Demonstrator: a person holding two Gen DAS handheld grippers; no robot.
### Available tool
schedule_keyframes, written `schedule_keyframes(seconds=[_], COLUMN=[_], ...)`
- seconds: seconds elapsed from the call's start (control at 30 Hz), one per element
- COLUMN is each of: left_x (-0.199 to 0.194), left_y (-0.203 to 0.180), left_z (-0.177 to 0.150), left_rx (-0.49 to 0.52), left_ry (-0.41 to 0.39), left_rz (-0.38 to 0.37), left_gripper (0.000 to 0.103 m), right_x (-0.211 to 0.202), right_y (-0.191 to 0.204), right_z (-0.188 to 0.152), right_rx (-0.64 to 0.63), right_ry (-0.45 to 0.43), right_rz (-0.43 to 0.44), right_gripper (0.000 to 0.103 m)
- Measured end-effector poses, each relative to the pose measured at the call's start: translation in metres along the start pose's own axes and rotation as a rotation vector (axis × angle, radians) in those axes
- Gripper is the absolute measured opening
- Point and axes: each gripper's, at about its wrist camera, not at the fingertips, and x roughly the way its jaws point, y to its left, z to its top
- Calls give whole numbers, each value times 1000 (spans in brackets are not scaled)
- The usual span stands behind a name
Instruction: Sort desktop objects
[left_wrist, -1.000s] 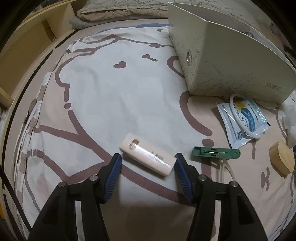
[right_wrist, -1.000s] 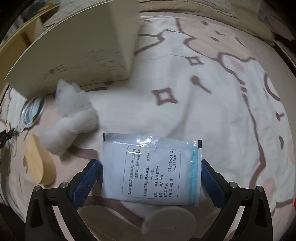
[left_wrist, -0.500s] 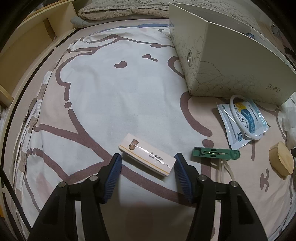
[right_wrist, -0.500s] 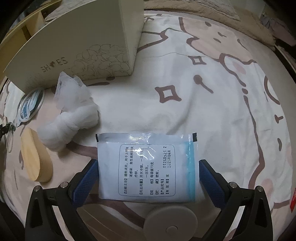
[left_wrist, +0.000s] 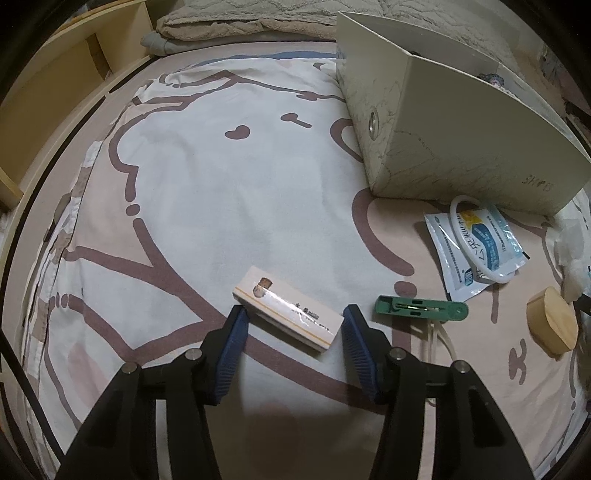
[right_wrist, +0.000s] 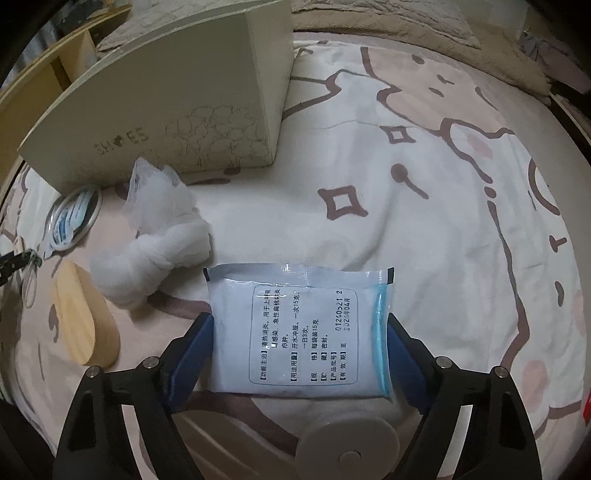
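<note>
A small cream box (left_wrist: 286, 317) lies slantwise on the cartoon-print bedsheet (left_wrist: 221, 192). My left gripper (left_wrist: 295, 308) straddles it and its jaws are closing; the left pad is at the box's lower corner, the right pad a sliver off its far end. A flat white medicine sachet (right_wrist: 299, 328) with printed text and a blue seal lies under my right gripper (right_wrist: 298, 315). Those jaws are closing too, and the blue pads (right_wrist: 195, 343) stand right at the sachet's side edges, which lies flat and unbuckled.
A cream shoe box (left_wrist: 461, 140) (right_wrist: 166, 110) stands at the back. Near it lie a green clip (left_wrist: 421, 308), a blue-white sachet under a white ring (left_wrist: 476, 236), an oval wooden box (left_wrist: 550, 325) (right_wrist: 85, 317) and a white gauze bundle (right_wrist: 159, 236). Wooden shelving (left_wrist: 55, 92) borders the bed's left side.
Both pairs of jaws have narrowed: the left pads came in toward the cream box's ends, the right pads came in to the sachet's side edges. Neither object has left the sheet.
</note>
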Motion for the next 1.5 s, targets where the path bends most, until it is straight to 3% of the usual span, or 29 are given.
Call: schedule_keyframes(seconds=[0.23, 0.33, 0.37, 0.43, 0.5, 0.57, 0.6, 0.73, 0.87, 1.1, 1.23, 1.5], left_x=[-3, -1, -1, 0, -1, -5, -9, -20, -15, -15, -5, -3], left_y=[0, -1, -1, -4, -6, -4, -2, 8, 16, 1, 5, 36], left_z=[0, 0, -1, -2, -3, -4, -5, -4, -5, -7, -14, -17], left_rx=[-7, -2, 2, 18, 45, 55, 61, 82, 72, 198, 237, 118], left_ry=[-11, -4, -2, 7, 17, 2, -16, -50, -18, -38, 11, 58], left_rz=[-17, -23, -22, -21, -16, 1, -6, -33, -75, -48, 38, 72], left_gripper=[49, 45, 45, 45, 51, 80, 83, 87, 87, 87, 87, 87], right_x=[-4, -10, -13, -12, -12, -12, -9, -7, -7, -9, -8, -10], right_y=[9, 1, 6, 5, 3, 5, -13, -15, -17, -17, -19, -19], right_z=[6, -1, -17, -11, -7, -7, -5, -6, -6, -7, -8, -9], right_rx=[10, 12, 12, 10, 9, 8, 9, 12, 12, 4, 2, -3], right_ry=[-28, -38, -41, -42, -41, -39, -38, -41, -39, -39, -34, -33], right_rz=[1, 5, 6, 9, 9, 12, 14, 21, 30, 41, 45, 46], right_gripper=[87, 87, 87, 87, 88, 88, 88, 88, 88, 88, 88, 88])
